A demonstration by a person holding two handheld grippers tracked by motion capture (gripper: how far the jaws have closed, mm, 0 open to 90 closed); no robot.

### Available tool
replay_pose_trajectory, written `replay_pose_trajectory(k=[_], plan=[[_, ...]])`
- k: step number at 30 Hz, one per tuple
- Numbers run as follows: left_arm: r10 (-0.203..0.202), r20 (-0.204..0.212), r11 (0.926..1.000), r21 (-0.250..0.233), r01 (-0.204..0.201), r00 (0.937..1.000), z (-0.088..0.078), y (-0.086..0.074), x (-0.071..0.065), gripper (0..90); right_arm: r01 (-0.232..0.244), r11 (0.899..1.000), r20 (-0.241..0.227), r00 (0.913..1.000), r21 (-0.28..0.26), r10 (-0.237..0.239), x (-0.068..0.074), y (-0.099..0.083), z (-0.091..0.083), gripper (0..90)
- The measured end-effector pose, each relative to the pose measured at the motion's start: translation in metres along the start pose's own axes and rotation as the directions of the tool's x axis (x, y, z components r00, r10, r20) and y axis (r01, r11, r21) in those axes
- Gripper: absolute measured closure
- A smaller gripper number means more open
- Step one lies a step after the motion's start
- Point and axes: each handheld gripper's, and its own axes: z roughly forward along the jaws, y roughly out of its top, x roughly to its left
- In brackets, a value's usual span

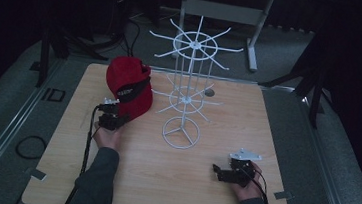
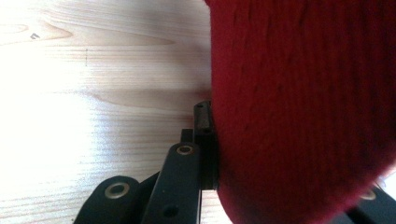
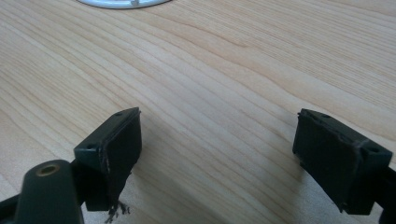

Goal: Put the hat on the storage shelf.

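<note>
Left gripper (image 1: 117,117) clamped on brim of red cap (image 1: 129,86); cap crown just ahead of jaws, resting on wooden table (image 1: 200,194). Right gripper (image 1: 220,172) jaws spread wide, nothing between, low over table. White wire rack (image 1: 185,95) ahead, between the 2 grippers.

Dim, underexposed room around the wooden table (image 1: 161,180) in the high view; glare whitens its grain left of the blurred red cap (image 2: 303,112) in the left gripper view.
</note>
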Motion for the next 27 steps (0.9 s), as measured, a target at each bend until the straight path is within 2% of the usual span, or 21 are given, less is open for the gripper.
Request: replay_pose_trajectory(k=[4, 11, 15, 23, 27], plan=[[0.024, -0.010, 0.9996, -0.013, -0.024, 0.9997, -0.003, -0.002, -0.001, 86.1, 0.000, 1.000, 0.000, 1.0000, 0.000, 0.000, 0.000, 0.000, 0.000, 15.3], [0.020, 0.001, 0.9984, -0.052, -0.020, 0.9998, -0.010, -0.001, -0.002, 86.2, 0.000, 1.000, 0.000, 1.0000, 0.000, 0.000, 0.000, 0.000, 0.000, 15.3], [0.027, 0.019, 0.9958, -0.088, -0.026, 0.9994, -0.021, 0.005, -0.004, 86.1, 0.001, 1.000, 0.000, 1.0000, 0.000, -0.001, 0.000, 0.000, 0.000, 15.3], [0.071, 0.024, 0.9901, -0.123, -0.068, 0.9972, -0.037, 0.015, -0.011, 86.0, 0.000, 1.000, 0.000, 1.0000, 0.000, 0.000, 0.000, 0.000, 0.000, 15.3], [0.069, 0.030, 0.9874, -0.145, -0.064, 0.9971, -0.043, 0.018, -0.013, 86.1, -0.001, 1.000, 0.000, 1.0000, 0.000, 0.001, 0.000, 0.000, 0.000, 15.3]])
